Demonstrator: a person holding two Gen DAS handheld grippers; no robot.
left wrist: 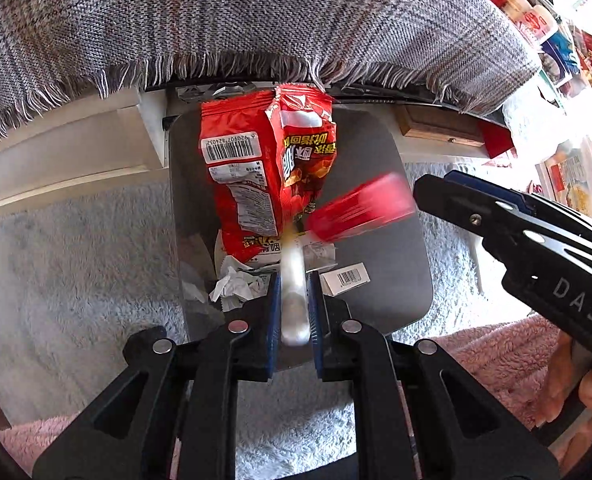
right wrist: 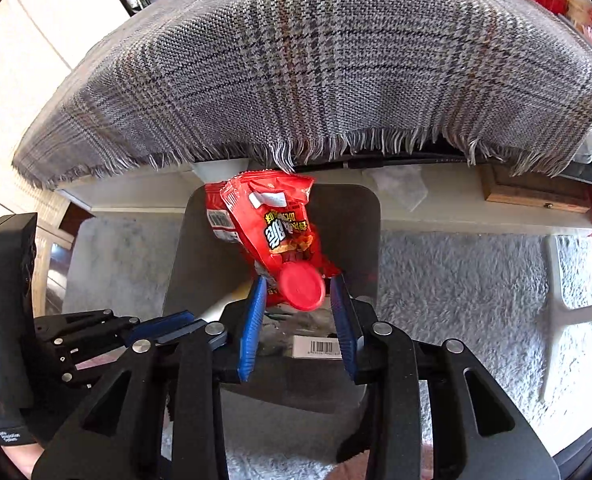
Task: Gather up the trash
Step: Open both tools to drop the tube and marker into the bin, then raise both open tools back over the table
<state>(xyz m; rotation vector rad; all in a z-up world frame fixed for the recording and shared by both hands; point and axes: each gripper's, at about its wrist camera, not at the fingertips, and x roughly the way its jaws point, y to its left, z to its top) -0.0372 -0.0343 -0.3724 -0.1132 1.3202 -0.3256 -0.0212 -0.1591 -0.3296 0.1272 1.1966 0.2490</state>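
Note:
A grey rounded bin [left wrist: 376, 160] stands on the floor below both grippers. My left gripper [left wrist: 294, 280] is shut on a white, strip-like piece [left wrist: 294, 304] that runs to a red snack bag [left wrist: 256, 168], which hangs over the bin. In the right wrist view that bag [right wrist: 280, 216] lies just beyond my right gripper [right wrist: 298, 280]. Its jaws stand apart around a red round-ended container [right wrist: 302, 286], with gaps on both sides. In the left wrist view this container [left wrist: 360, 208] is a blurred red cylinder off the right gripper's tip [left wrist: 436, 188]. Crumpled white paper [left wrist: 236, 282] and a barcoded label [left wrist: 346, 278] lie in the bin.
A plaid fringed cloth [left wrist: 256, 20] overhangs the table edge above the bin. A white fluffy rug [left wrist: 76, 260] surrounds the bin, and pink fluffy fabric [left wrist: 508, 344] lies near me. A wooden box [right wrist: 536, 192] sits under the table, with a white chair leg [right wrist: 568, 312] on the right.

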